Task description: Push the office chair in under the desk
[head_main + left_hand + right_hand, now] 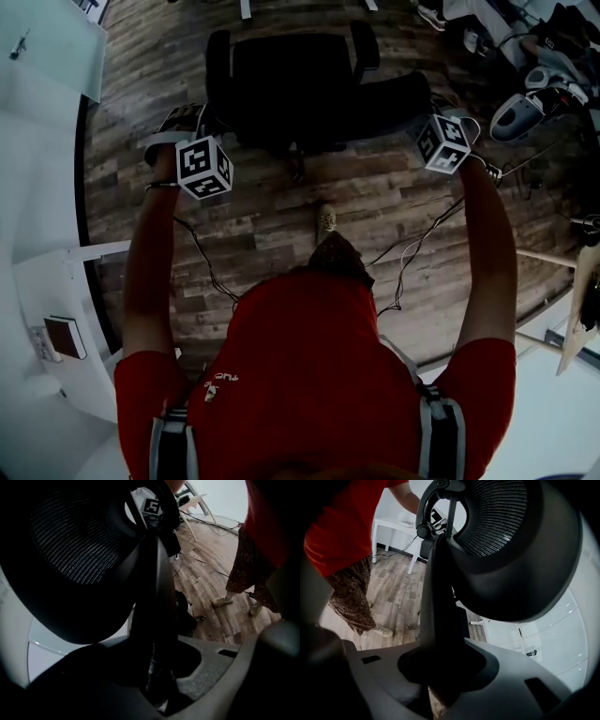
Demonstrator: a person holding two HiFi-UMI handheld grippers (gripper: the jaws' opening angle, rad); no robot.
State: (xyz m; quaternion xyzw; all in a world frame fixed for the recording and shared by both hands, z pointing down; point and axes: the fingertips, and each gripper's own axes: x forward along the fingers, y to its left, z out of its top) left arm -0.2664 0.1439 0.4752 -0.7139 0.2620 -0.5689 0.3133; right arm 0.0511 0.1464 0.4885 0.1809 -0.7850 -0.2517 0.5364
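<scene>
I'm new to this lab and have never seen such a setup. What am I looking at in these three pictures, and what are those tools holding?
There is no robot here. A person in a red shirt holds a hand tool in each hand. The head view looks down from their head. The other two pictures come from cameras riding on the tools. The left claw and the right claw are each closed on the back frame of a black office chair. The chair stands on a wooden floor with cables. A white desk curves alongside.
</scene>
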